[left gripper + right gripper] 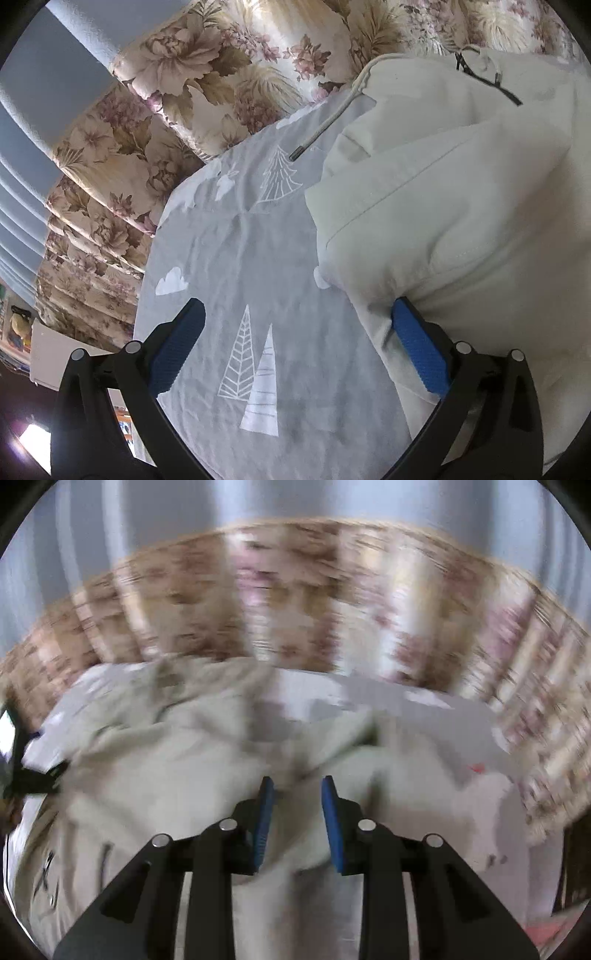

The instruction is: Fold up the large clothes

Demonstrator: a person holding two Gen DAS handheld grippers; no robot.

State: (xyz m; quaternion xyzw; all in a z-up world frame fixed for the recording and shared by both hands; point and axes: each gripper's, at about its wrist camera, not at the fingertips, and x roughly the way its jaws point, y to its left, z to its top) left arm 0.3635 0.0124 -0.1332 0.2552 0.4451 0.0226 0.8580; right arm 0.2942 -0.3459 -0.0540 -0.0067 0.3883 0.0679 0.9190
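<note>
Cream garment (461,206) lies bunched on grey printed sheet (258,258); left gripper (299,317) spread wide, one pad touching it; right gripper (297,786) parted above cloth, gripping nothing

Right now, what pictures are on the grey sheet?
White trees and clouds on the grey bed sheet, clearest in the left wrist view.

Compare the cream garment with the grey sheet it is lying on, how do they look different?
The cream garment is plain, while the grey sheet is printed with white trees and clouds. The garment lies bunched in thick folds with seams, a drawcord and a dark zip; the sheet is spread nearly flat. Both are pale fabric.
</note>
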